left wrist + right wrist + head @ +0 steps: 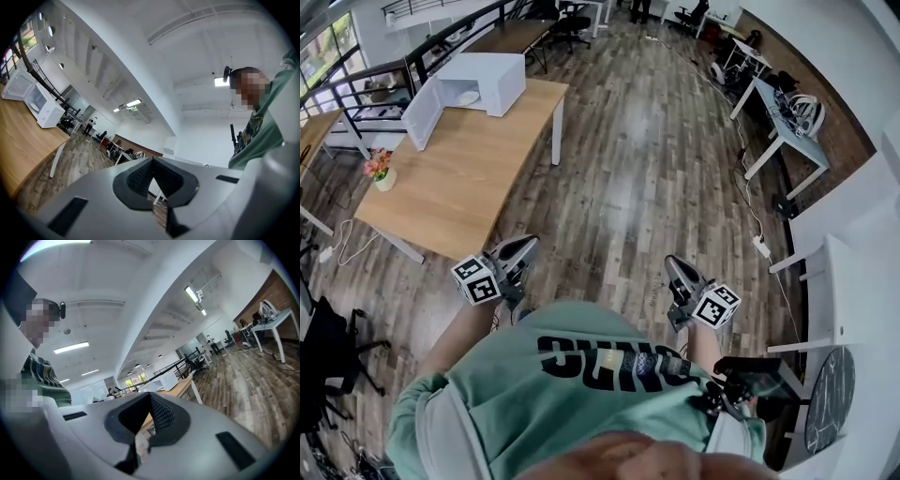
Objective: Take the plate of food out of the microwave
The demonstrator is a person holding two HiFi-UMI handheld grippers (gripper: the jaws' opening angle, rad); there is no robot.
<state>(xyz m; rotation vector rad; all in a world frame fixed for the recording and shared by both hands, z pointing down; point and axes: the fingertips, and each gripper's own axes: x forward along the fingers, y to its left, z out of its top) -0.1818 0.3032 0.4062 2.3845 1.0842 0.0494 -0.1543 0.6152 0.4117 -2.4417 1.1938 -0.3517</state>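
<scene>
Left gripper [522, 249] and right gripper [676, 269] hang clenched and empty at the waist, presumably idle, because the pale plate [469, 97] sits well apart inside the open white box-shaped microwave [494, 79] on the light wooden table [459, 183].

A flower pot [381, 172] sits on the wooden table [469, 197] — a white desk [789, 134] stands well apart.

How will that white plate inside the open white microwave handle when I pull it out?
The white plate in the open white microwave looks flat and rigid, so probably stiff. A smooth rim may slip and tilt in a pinch. Its food is too small to judge.
</scene>
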